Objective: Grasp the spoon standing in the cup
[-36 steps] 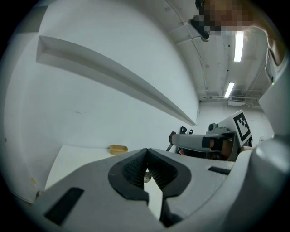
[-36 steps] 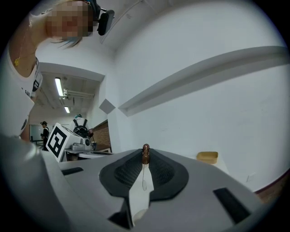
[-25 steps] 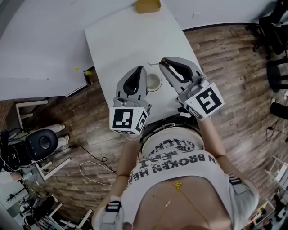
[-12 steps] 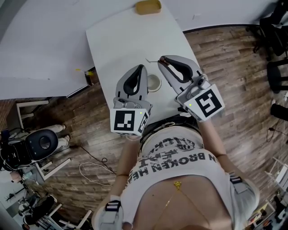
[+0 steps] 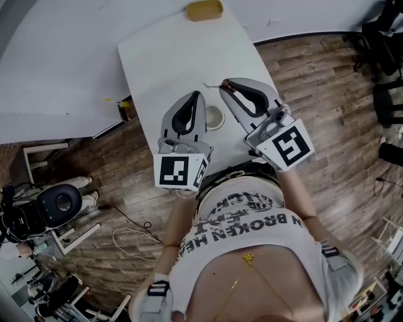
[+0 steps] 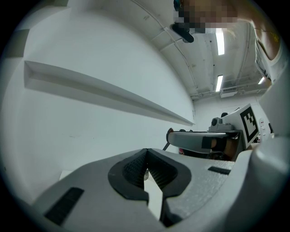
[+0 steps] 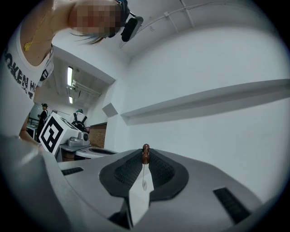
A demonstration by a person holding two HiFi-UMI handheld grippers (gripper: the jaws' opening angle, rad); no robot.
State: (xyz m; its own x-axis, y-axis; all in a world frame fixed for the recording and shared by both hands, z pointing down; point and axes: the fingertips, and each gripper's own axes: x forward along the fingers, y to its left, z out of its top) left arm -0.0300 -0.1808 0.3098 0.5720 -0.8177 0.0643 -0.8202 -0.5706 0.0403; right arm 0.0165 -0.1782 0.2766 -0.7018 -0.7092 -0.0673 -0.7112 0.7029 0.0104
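In the head view a white cup (image 5: 216,117) stands on the white table (image 5: 170,56), between my two grippers and partly hidden by the left one. My right gripper (image 5: 225,86) is shut on a thin spoon (image 5: 211,85), which sticks out leftward from its tips, above and beyond the cup. In the right gripper view the spoon's brown end (image 7: 145,154) is pinched between the pads and its thin shaft hangs below. My left gripper (image 5: 200,95) sits left of the cup, its jaws closed with nothing between them (image 6: 145,156). The right gripper (image 6: 195,138) shows at the right of the left gripper view.
A yellow object (image 5: 204,9) lies at the table's far edge. Wooden floor surrounds the table, with a chair (image 5: 60,200) and cables at the left. A white wall with a ledge (image 6: 113,93) faces both grippers.
The right gripper with the spoon has edged slightly up and to the left, away from the cup. The left gripper has stayed put.
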